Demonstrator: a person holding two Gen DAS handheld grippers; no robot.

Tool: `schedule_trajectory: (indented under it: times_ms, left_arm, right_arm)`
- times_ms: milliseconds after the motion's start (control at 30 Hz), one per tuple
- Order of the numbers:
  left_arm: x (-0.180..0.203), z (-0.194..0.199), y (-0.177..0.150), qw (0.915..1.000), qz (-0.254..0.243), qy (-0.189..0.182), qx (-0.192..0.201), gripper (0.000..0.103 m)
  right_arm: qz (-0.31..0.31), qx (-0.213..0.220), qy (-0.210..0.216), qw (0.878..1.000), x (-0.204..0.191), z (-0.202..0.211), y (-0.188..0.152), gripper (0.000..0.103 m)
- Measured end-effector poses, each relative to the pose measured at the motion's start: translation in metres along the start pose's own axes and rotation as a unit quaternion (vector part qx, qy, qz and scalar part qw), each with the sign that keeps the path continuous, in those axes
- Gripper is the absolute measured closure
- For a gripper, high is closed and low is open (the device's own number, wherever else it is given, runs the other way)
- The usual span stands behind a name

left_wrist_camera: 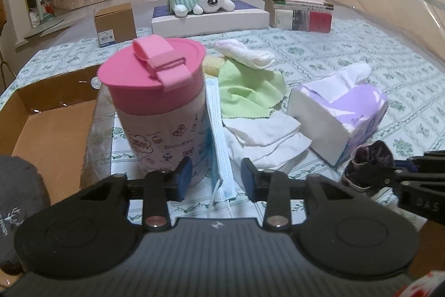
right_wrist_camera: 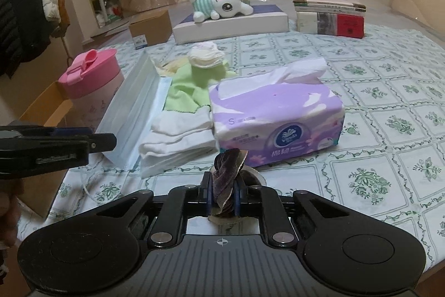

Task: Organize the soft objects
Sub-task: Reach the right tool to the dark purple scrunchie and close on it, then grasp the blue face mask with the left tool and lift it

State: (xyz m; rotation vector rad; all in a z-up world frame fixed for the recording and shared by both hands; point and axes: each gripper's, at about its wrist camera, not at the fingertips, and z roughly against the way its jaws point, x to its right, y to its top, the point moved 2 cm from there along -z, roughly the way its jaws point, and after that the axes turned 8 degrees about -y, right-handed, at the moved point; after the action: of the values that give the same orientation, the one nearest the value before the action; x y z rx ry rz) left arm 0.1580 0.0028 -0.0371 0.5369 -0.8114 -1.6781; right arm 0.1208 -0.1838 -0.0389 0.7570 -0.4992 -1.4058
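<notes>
The left gripper (left_wrist_camera: 216,178) is level and low over the near edge of the bed, its jaws spread apart. The right gripper (right_wrist_camera: 221,195) beside it is clamped tight on a scrunchie (right_wrist_camera: 226,166).

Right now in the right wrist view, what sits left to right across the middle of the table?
Pink-lidded cup → blue face mask → folded white cloths → purple tissue pack.

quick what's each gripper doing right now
Left gripper: open, holding nothing; the blue face mask stands between its fingers, untouched.
Right gripper: closed on the dark purple scrunchie.
</notes>
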Motion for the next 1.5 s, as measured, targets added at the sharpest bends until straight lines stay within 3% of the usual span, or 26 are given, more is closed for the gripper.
schedule_trajectory:
  times_ms: [133, 300, 400, 633, 1167, 1433, 1500]
  left_arm:
    - [0.002, -0.010, 0.000, 0.9999, -0.011, 0.007, -0.011, 0.077]
    - [0.003, -0.015, 0.000, 0.9997, -0.016, 0.011, -0.017, 0.096]
    - [0.005, -0.013, -0.001, 0.9996, -0.019, 0.012, -0.018, 0.101]
    - [0.007, 0.010, -0.001, 0.9998, -0.016, 0.015, -0.003, 0.102]
    - [0.019, 0.082, -0.016, 0.9991, -0.036, -0.016, 0.016, 0.102]
    - [0.012, 0.072, -0.032, 0.9985, -0.042, -0.022, -0.026, 0.101]
    - [0.011, 0.067, -0.035, 0.9982, -0.045, -0.021, -0.034, 0.095]
  right_arm:
    - [-0.003, -0.003, 0.001, 1.000, 0.002, -0.003, -0.001, 0.089]
    - [-0.005, -0.005, 0.002, 1.000, 0.005, -0.004, -0.002, 0.089]
    - [-0.006, -0.003, 0.002, 1.000, 0.006, -0.003, -0.001, 0.089]
    - [-0.005, 0.009, 0.001, 1.000, 0.005, 0.009, 0.001, 0.089]
    - [0.003, 0.041, 0.005, 0.999, -0.008, 0.050, 0.000, 0.089]
    - [0.011, 0.035, 0.006, 0.999, -0.016, 0.053, -0.005, 0.089]
    - [0.012, 0.032, 0.006, 0.999, -0.017, 0.051, -0.006, 0.089]
